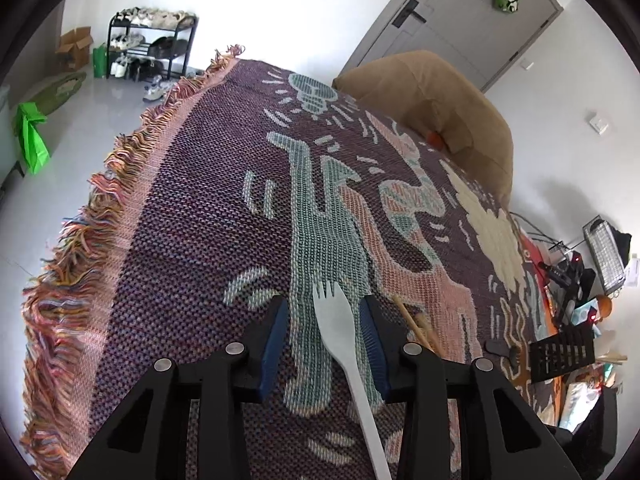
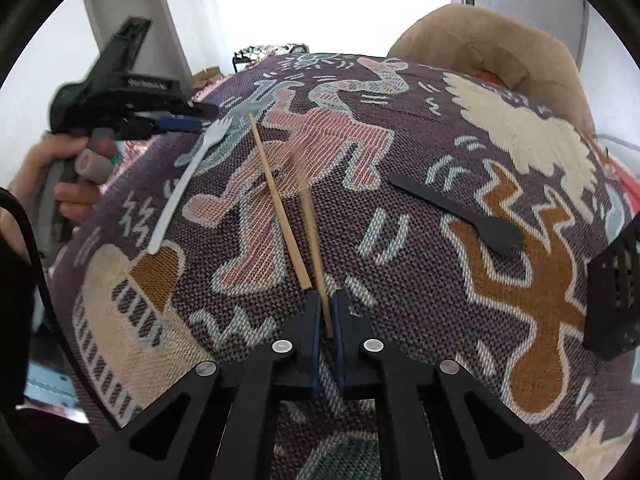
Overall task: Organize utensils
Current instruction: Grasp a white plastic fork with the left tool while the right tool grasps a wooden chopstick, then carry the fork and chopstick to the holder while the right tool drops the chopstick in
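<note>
While the right gripper (image 2: pixel 327 312) has its blue pads pressed together on the near end of a blurred wooden chopstick (image 2: pixel 316 248), a second chopstick (image 2: pixel 276 196) lies on the woven blanket (image 2: pixel 400 280) just to the left of those jaws, its near tip beside the left pad. Further left of that tool, the left gripper (image 1: pixel 323 320) straddles a white plastic fork (image 1: pixel 340 328), jaws partly apart; the fork sits close to the right pad, though contact cannot be told. Ahead and to the right of the right gripper a black fork (image 2: pixel 460 212) rests on the blanket, well apart, and a black slotted basket (image 2: pixel 616 300) stands at the far right edge. Beyond the blanket a brown cushion (image 2: pixel 500 52) rises.
</note>
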Motion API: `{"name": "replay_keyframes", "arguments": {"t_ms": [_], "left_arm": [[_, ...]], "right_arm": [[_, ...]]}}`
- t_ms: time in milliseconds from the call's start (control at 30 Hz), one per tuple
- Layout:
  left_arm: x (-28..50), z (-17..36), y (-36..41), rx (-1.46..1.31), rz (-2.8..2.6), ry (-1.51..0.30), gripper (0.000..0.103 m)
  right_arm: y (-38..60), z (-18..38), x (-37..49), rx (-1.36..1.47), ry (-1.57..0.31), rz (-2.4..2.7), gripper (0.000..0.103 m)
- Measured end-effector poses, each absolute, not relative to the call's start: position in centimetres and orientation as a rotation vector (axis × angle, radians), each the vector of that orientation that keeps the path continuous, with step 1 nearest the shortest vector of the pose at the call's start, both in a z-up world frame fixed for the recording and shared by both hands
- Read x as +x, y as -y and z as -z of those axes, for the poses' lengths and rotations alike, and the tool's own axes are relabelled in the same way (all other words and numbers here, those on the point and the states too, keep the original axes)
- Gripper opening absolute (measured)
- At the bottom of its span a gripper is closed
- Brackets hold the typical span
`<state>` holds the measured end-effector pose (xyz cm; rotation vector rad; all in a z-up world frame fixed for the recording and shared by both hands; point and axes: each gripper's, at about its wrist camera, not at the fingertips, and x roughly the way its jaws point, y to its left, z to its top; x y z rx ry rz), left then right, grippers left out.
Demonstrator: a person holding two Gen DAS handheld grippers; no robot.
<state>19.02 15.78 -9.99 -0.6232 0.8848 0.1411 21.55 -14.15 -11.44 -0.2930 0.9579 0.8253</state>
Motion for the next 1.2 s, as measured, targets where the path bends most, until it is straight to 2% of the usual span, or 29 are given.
{"name": "replay_keyframes", "arguments": {"t_ms": [233, 300, 367, 467, 1200], "left_arm": [[20.6, 10.8, -14.8, -0.574, -0.143, -0.934, 0.037], [21.0, 10.7, -14.6, -0.552, -0.162, -0.942, 0.033], [21.3, 10.9, -14.7, -0.549, -0.166, -0.959, 0.014], [21.3, 10.8, -14.8, -0.552, -0.167, -0.959, 0.004], [17.9, -1.0, -8.0, -0.418, 0.053, -0.606, 0.001]], "right_arm": [[16.7, 11.5, 21.7, -0.197, -0.973, -0.816, 0.006], [17.5, 11.3, 21.7, -0.180, -0.967, -0.804, 0.006], [18.3, 10.8, 21.8, -0.161, -0.959, -0.797, 0.006], [19.3, 9.8, 21.8, -0.138, -0.937, -0.785, 0.006], [25.1, -0.9, 20.7, -0.058, -0.673, -0.682, 0.006]]}}
